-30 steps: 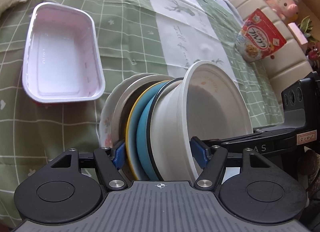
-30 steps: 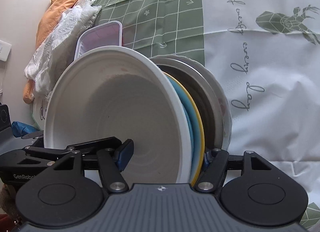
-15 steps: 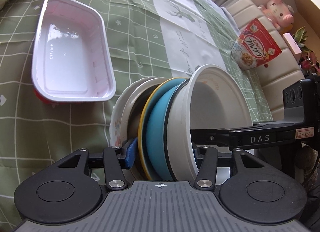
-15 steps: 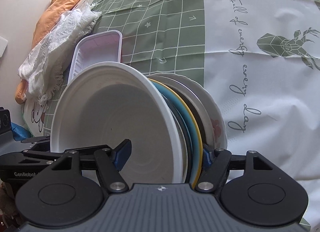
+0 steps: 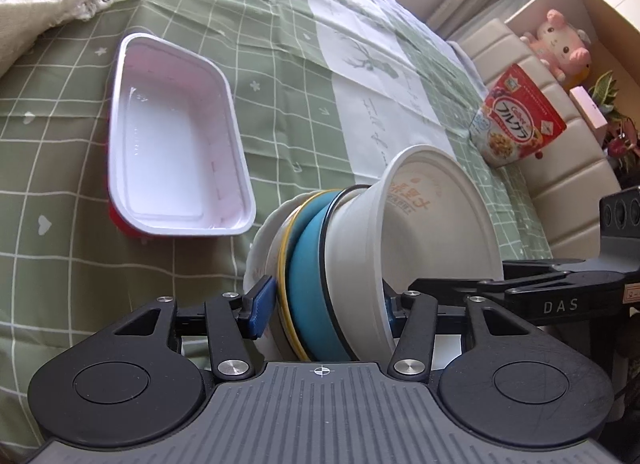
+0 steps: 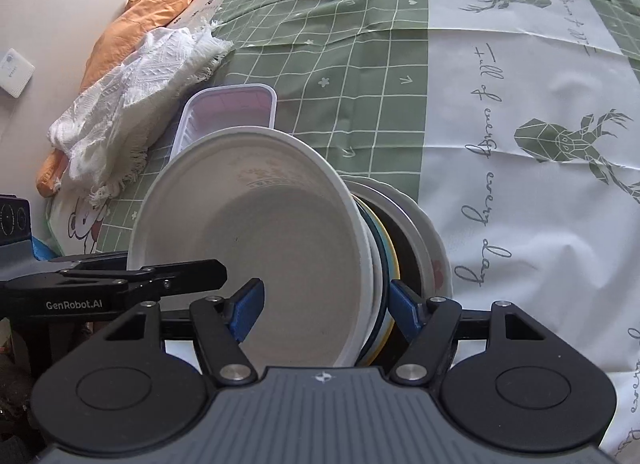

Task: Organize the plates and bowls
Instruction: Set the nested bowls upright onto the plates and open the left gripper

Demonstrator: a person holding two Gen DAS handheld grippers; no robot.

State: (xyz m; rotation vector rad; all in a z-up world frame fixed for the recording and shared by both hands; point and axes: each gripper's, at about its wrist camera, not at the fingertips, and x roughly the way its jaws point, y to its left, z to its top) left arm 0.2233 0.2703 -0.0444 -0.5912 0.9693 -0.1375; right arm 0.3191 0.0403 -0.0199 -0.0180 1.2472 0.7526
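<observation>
A stack of dishes stands on edge, held between both grippers above the green checked cloth. It has a large white bowl (image 5: 424,240) at one end, then a blue plate (image 5: 310,280), a yellow-rimmed plate (image 5: 283,264) and a white plate (image 5: 258,256) at the other end. My left gripper (image 5: 324,304) is shut on the stack from one side. My right gripper (image 6: 328,308) is shut on the same stack (image 6: 280,256) from the opposite side, one finger inside the bowl.
A white rectangular plastic tray (image 5: 172,140) lies on the cloth to the left; it also shows in the right wrist view (image 6: 232,112). A white knitted cloth (image 6: 132,104) and orange fabric (image 6: 140,20) lie by the wall. A cereal bag (image 5: 516,116) and pink plush (image 5: 564,44) sit far right.
Both grippers have lifted the stack higher and tilted it; the tray and cloth now look farther below. The grip on the stack is unchanged.
</observation>
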